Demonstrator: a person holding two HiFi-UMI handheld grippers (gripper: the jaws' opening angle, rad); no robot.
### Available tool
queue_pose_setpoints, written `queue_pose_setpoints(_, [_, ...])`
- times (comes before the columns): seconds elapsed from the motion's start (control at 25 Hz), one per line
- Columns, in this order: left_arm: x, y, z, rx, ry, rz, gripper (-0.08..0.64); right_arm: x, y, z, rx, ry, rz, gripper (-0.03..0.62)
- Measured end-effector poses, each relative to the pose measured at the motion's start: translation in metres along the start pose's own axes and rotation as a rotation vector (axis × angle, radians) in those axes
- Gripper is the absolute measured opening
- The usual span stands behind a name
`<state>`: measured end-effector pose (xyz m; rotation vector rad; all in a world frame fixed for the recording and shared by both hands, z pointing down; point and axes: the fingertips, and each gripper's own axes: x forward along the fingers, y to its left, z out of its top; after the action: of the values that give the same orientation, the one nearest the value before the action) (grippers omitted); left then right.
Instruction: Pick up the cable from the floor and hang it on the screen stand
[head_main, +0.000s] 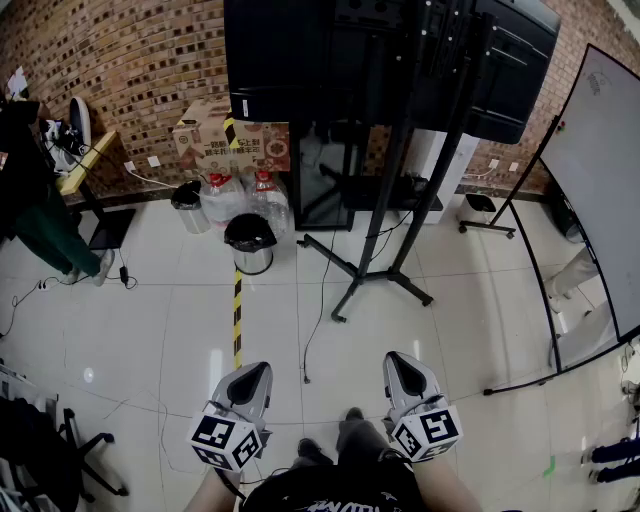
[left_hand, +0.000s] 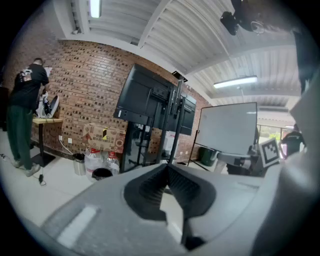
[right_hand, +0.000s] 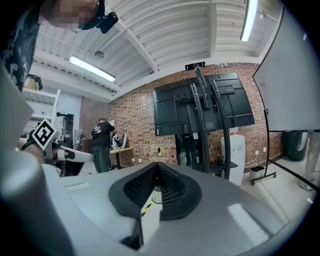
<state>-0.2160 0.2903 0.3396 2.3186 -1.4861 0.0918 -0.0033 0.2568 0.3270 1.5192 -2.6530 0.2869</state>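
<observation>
A thin black cable (head_main: 318, 300) trails from the screen stand (head_main: 400, 150) across the pale tiled floor and ends at about the midpoint between my two grippers. The stand carries big black screens and rests on splayed black legs (head_main: 380, 280). My left gripper (head_main: 258, 370) is low in the head view, left of the cable's end, shut and empty. My right gripper (head_main: 398, 360) is to the right of it, also shut with nothing in it. Both gripper views look along closed jaws at the screen stand (left_hand: 172, 115) (right_hand: 210, 115) some way ahead.
A whiteboard (head_main: 600, 170) on a wheeled frame stands at the right. A black bin (head_main: 250, 243), water bottles (head_main: 265, 195) and a cardboard box (head_main: 230, 140) sit left of the stand. Yellow-black tape (head_main: 238, 320) runs along the floor. A person (left_hand: 22, 115) stands at a desk far left.
</observation>
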Motion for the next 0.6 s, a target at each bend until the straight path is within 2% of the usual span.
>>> queue_pose_setpoints(0.28, [0.031, 0.026, 0.000, 0.005, 0.007, 0.057, 0.006, 0.035, -0.033, -0.031, 0.014, 0.053, -0.009, 0.008])
queue_pose_setpoints(0.48, [0.079, 0.040, 0.024, 0.022, -0.005, 0.084, 0.006, 0.089, -0.080, -0.049, -0.004, 0.098, -0.025, 0.009])
queue_pose_setpoints(0.6, [0.119, 0.051, 0.022, 0.034, 0.010, 0.085, 0.006, 0.126, -0.115, -0.057, -0.019, 0.100, -0.029, 0.009])
